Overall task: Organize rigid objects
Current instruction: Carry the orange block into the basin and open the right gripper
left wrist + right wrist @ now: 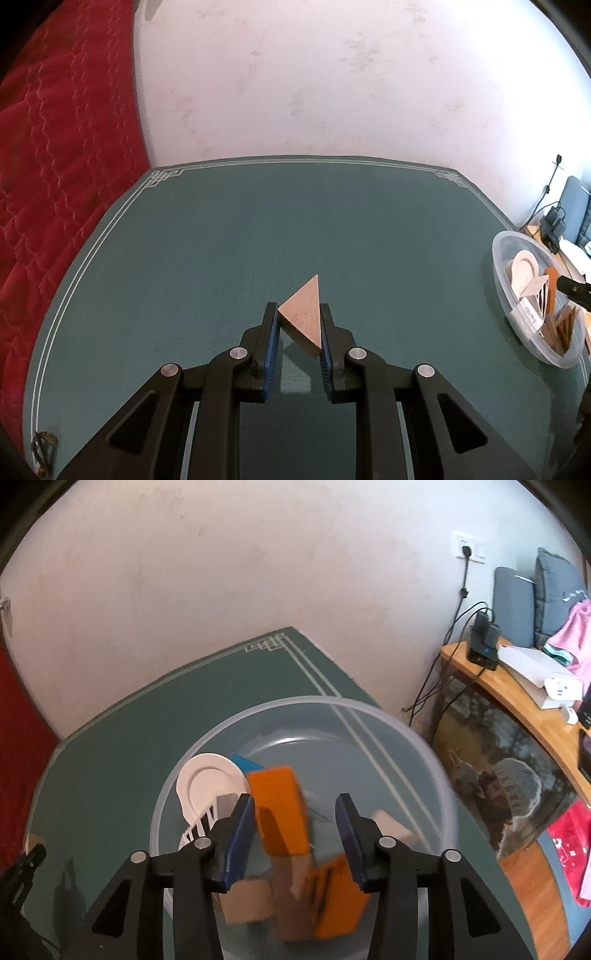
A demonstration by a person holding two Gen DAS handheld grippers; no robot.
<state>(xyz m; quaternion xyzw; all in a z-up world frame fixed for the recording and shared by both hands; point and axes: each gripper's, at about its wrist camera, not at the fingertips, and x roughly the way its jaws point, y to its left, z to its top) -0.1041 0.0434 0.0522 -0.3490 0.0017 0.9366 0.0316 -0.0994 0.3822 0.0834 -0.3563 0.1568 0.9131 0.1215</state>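
Left claw [299,325] pinches the brown triangular block [303,315] just above the desk [184,258]; the clear bowl [509,310] lies well to its right, under the right claw [295,830], whose parted jaws straddle an unpressed orange block [280,808].

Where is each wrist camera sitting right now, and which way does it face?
Left wrist: behind the left gripper, angled down over the green table; its fingers pinch a triangle block.
Right wrist: behind the right gripper, angled down into the bowl; jaws apart around a blurred orange block.
Shared: table, bowl, wall; each view catches the other gripper at its edge.
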